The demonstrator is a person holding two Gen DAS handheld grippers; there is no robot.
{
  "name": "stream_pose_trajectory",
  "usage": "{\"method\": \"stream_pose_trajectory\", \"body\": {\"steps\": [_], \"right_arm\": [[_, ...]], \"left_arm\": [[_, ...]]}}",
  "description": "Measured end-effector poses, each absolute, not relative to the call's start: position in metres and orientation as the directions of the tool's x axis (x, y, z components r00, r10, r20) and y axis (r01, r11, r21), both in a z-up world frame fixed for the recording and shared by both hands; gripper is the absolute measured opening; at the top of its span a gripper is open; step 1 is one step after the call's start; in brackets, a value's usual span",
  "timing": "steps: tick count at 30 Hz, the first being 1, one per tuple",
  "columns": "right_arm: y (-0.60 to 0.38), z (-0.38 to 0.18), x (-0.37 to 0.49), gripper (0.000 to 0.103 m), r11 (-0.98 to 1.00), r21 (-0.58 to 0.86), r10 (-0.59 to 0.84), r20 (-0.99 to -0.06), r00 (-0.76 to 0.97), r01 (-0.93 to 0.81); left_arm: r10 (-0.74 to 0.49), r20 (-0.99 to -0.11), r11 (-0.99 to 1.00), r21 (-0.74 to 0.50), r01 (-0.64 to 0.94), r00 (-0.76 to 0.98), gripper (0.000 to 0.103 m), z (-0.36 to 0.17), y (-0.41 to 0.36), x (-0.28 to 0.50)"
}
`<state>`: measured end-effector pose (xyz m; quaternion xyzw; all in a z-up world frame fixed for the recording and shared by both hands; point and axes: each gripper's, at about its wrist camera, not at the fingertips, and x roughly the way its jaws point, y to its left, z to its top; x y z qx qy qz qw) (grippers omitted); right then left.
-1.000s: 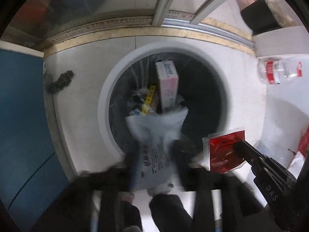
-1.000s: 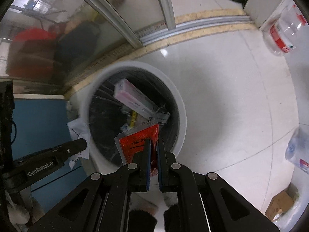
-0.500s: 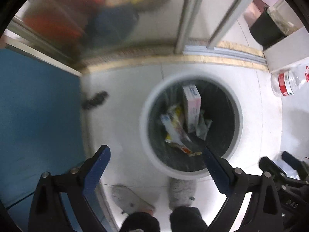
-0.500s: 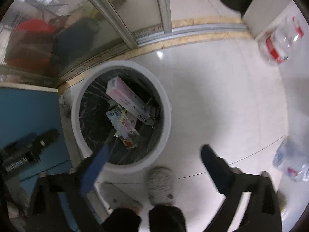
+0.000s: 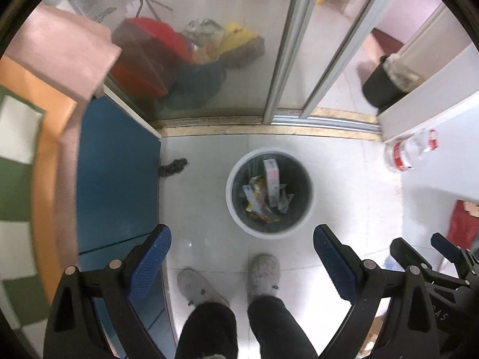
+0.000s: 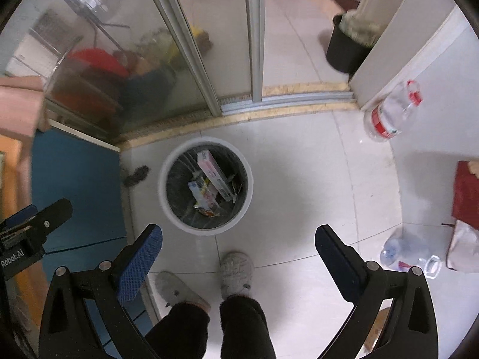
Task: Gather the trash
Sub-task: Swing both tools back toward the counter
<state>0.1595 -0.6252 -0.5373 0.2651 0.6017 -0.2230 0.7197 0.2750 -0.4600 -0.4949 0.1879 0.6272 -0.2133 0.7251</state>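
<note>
A round white trash bin (image 5: 236,209) with a dark liner stands on the pale floor; it also shows in the right wrist view (image 6: 167,209). Inside lie a pink-and-white box (image 5: 271,181), crumpled wrappers (image 5: 254,200) and other scraps. My left gripper (image 5: 241,257) is open and empty, held high above the floor in front of the bin. My right gripper (image 6: 238,249) is open and empty too, at a similar height. The right gripper's fingers show at the lower right of the left wrist view (image 5: 413,254).
A clear plastic bottle (image 6: 389,113) with a red label lies on the floor at right, another bottle (image 6: 407,251) nearer. A red bag (image 6: 467,191) sits far right. A blue cabinet (image 5: 116,185) stands left, glass sliding doors (image 5: 209,45) behind. The person's slippered feet (image 5: 263,272) are below.
Both grippers opened and dropped a white bag and a red packet into the bin. Both have since risen well above the bin, which now looks small.
</note>
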Motion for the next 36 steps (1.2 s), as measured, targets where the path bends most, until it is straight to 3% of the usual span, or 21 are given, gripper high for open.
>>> {"method": "stream_pose_trajectory", "body": {"steps": [14, 26, 32, 36], "right_arm": [[-0.599, -0.319, 0.105, 0.103, 0.790, 0.138, -0.064, -0.951, 0.304, 0.597], [-0.575, -0.243, 0.109, 0.103, 0.806, 0.237, 0.006, -0.919, 0.394, 0.542], [-0.515, -0.214, 0.178, 0.103, 0.867, 0.253, 0.055, -0.905, 0.423, 0.428], [-0.437, -0.205, 0.246, 0.103, 0.925, 0.261, 0.132, -0.903, 0.408, 0.278]], "left_arm": [[-0.149, -0.969, 0.842, -0.019, 0.539, 0.199, 0.097, -0.314, -0.431, 0.220], [-0.149, -0.897, 0.903, 0.047, 0.426, 0.416, 0.097, -0.223, -0.384, 0.228], [-0.130, -0.877, 0.960, 0.005, 0.279, 0.463, 0.103, -0.198, -0.301, 0.284], [-0.027, -0.882, 0.993, 0.031, 0.115, 0.471, 0.103, -0.198, -0.210, 0.320]]}}
